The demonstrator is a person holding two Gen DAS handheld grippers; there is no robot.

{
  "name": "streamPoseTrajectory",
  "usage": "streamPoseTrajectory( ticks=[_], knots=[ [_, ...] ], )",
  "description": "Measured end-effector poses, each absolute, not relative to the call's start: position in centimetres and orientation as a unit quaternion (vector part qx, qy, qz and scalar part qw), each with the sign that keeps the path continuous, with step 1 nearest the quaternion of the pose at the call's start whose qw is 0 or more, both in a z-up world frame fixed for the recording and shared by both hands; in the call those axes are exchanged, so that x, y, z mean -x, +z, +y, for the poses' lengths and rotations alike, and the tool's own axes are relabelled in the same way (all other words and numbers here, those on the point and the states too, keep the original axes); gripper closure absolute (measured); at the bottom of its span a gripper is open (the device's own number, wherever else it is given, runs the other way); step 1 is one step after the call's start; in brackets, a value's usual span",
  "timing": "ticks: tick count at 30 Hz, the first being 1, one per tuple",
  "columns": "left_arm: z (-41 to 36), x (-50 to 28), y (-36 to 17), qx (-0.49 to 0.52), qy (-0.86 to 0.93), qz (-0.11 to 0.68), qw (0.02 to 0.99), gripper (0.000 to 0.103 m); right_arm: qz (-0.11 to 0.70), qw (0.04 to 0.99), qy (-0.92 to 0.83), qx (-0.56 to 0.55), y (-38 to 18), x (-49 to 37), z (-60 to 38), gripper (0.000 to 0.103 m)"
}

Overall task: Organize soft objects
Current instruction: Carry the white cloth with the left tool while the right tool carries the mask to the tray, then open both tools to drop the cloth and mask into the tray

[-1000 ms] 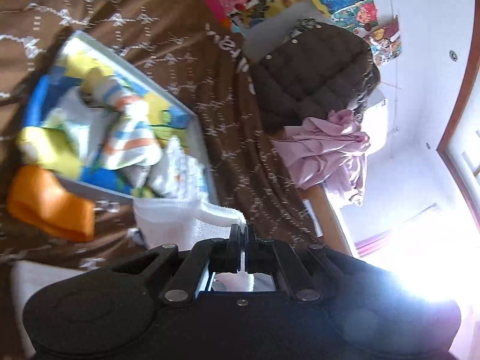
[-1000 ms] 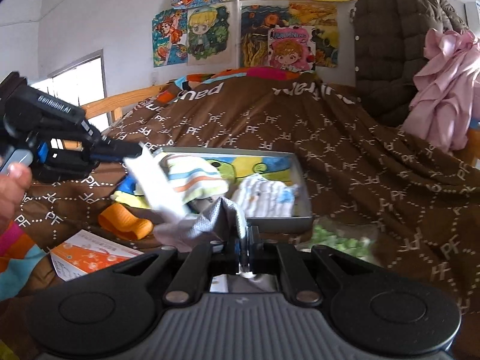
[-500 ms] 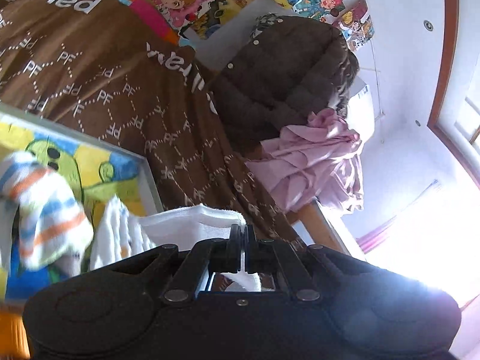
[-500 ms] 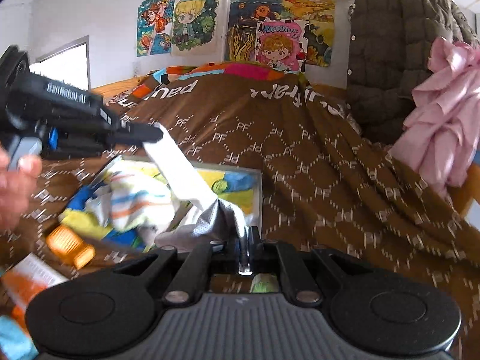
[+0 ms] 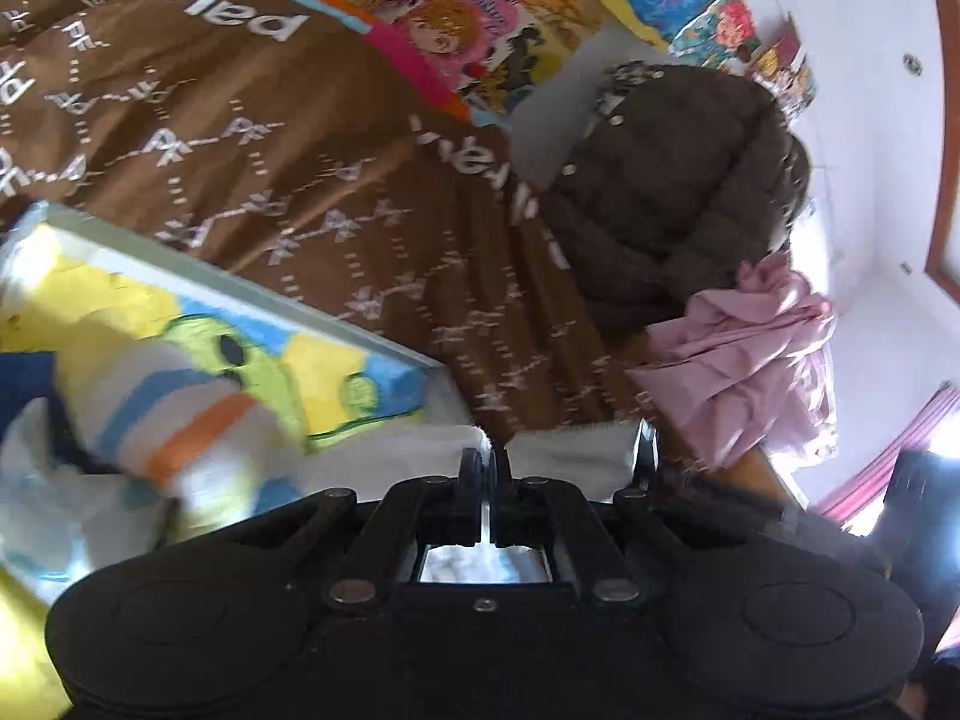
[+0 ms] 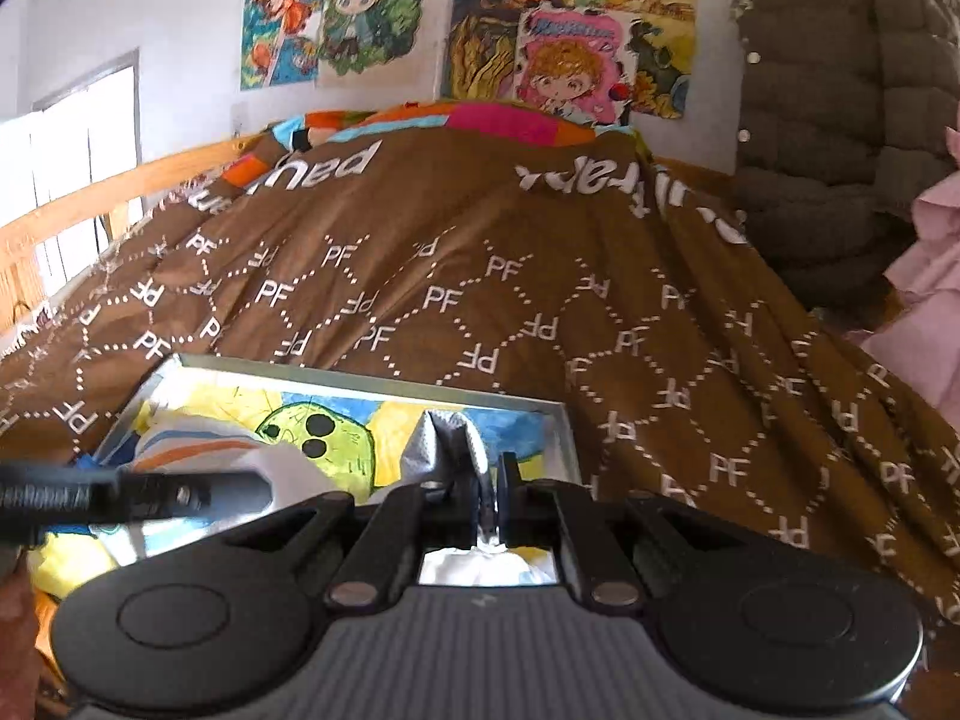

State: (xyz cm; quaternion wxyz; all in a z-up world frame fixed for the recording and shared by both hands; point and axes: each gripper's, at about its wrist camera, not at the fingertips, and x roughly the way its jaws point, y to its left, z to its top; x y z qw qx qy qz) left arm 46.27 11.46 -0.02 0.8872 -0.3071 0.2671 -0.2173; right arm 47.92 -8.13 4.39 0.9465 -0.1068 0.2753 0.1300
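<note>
**Cloth held over the box by both grippers**

Cloth, white on one side and grey on the other [image 6: 447, 450], hangs pinched at two ends: the right gripper [image 6: 491, 495] has its jaws clamped on the grey bunched end, and the left gripper [image 5: 485, 468] has its jaws pressed together on the white edge [image 5: 420, 438]. In the right wrist view the left gripper [image 6: 180, 495] reaches in from the left, just beside the right one. Under the cloth lies the shallow grey-rimmed box [image 6: 372, 383] with a cartoon-printed lining, and in it a striped soft item [image 5: 180, 414]. The box rests on a bed under a brown "PF" blanket [image 6: 540, 300].

The step in hand looks like carrying the cloth to the box. Next, I judge, it should be lowered into the free corner at the right of the box and both jaws opened without dragging the striped item.
</note>
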Motion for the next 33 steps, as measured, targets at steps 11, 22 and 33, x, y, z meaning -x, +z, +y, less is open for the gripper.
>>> streamPoseTrajectory(
  ticks=[11, 22, 33],
  knots=[
    [12.6, -45.1, -2.9, 0.225, -0.189, 0.313, 0.903, 0.102, 0.317, 0.93, 0.114, 0.144, 0.4, -49.8, -5.4, 0.096],
    [12.0, -44.2, -4.4, 0.208, -0.176, 0.364, 0.89, 0.101, 0.336, 0.927, 0.12, 0.12, -0.4, -49.6, -6.0, 0.09],
    [11.1, -43.4, -3.9, 0.186, -0.152, 0.365, 0.9, 0.083, 0.334, 0.927, 0.127, 0.112, 0.1, -48.1, -6.7, 0.065]
  ],
)
